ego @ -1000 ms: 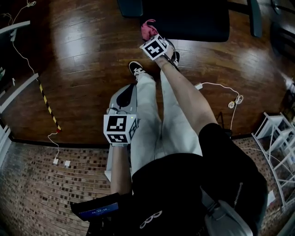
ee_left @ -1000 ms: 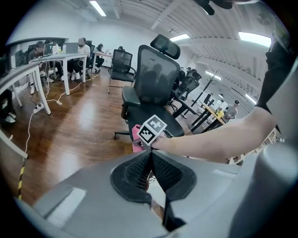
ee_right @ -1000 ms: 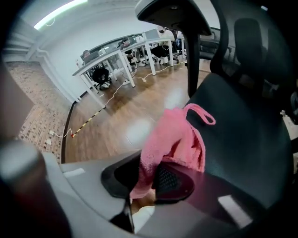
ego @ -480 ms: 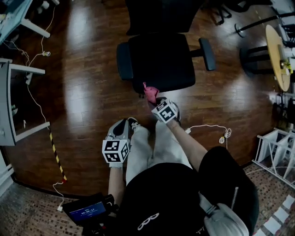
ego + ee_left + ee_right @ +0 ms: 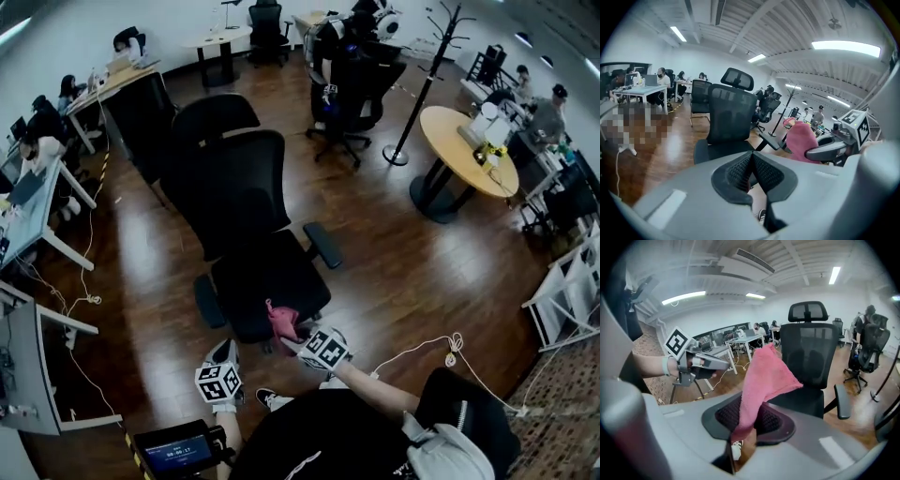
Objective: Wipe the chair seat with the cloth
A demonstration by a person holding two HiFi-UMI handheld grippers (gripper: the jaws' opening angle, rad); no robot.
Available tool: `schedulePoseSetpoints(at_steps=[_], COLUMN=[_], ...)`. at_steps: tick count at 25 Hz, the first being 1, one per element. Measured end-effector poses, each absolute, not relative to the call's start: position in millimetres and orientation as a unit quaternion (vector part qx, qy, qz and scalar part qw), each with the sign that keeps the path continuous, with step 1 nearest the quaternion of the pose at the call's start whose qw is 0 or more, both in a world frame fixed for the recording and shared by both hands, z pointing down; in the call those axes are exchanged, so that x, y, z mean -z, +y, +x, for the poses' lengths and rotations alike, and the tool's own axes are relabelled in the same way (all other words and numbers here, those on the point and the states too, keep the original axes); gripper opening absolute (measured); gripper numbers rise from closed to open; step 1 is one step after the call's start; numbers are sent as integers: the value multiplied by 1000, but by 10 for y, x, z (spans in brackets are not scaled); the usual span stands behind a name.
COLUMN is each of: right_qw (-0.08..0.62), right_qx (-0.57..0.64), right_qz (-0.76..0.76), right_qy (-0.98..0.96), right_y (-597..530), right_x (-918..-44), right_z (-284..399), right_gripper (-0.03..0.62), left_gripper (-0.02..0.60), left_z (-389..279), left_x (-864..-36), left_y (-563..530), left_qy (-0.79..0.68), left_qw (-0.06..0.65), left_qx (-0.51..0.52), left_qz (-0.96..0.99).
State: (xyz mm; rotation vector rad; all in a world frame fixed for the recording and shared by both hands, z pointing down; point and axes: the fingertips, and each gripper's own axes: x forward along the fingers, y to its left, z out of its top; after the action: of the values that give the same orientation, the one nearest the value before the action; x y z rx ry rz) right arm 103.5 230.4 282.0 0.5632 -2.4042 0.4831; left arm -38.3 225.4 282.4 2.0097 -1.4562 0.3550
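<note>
A black mesh office chair stands in front of me, its seat [image 5: 267, 286] facing my hands. My right gripper [image 5: 298, 337] is shut on a pink cloth [image 5: 281, 322], which hangs just over the seat's front edge. In the right gripper view the pink cloth [image 5: 764, 380] rises from between the jaws, with the chair [image 5: 806, 357] behind it. My left gripper [image 5: 223, 356] hovers lower left of the seat, shut with nothing in it [image 5: 752, 171]. From the left gripper view, the chair [image 5: 726, 122] is ahead and the cloth [image 5: 802, 140] is to the right.
A second black chair [image 5: 211, 117] stands behind the first. A round wooden table [image 5: 464, 141] and a coat stand [image 5: 422, 84] are at the back right. Desks with seated people line the left [image 5: 28, 216]. A white cable [image 5: 441, 349] lies on the floor, and a white rack [image 5: 572, 291] stands at the right.
The head view has swung up from the floor to the whole room and chair. The right gripper keeps the cloth at the seat's front edge; the left gripper stays low on the left.
</note>
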Motion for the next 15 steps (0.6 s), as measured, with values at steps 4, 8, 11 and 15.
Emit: schedulePoseSetpoints(at_steps=[4, 8, 11, 15], right_qw=[297, 285, 267, 251], right_qx=[-170, -171, -179, -211], right_qz=[207, 234, 258, 279], right_qy=[-916, -914, -911, -903], right_y=[2203, 2092, 1993, 1995], right_x=[-2737, -2694, -2645, -2686], right_z=[1462, 1875, 2070, 2202], right_gripper=[63, 63, 63, 63], left_gripper=[-6, -6, -6, -6], left_z=[85, 512, 706, 817], left_x=[-2670, -2601, -2551, -2540], left_y=[1989, 1857, 1785, 1770], left_qy=[-552, -531, -516, -503], left_qw=[299, 282, 272, 270], left_qx=[-118, -127, -138, -148], left_qz=[769, 789, 800, 807])
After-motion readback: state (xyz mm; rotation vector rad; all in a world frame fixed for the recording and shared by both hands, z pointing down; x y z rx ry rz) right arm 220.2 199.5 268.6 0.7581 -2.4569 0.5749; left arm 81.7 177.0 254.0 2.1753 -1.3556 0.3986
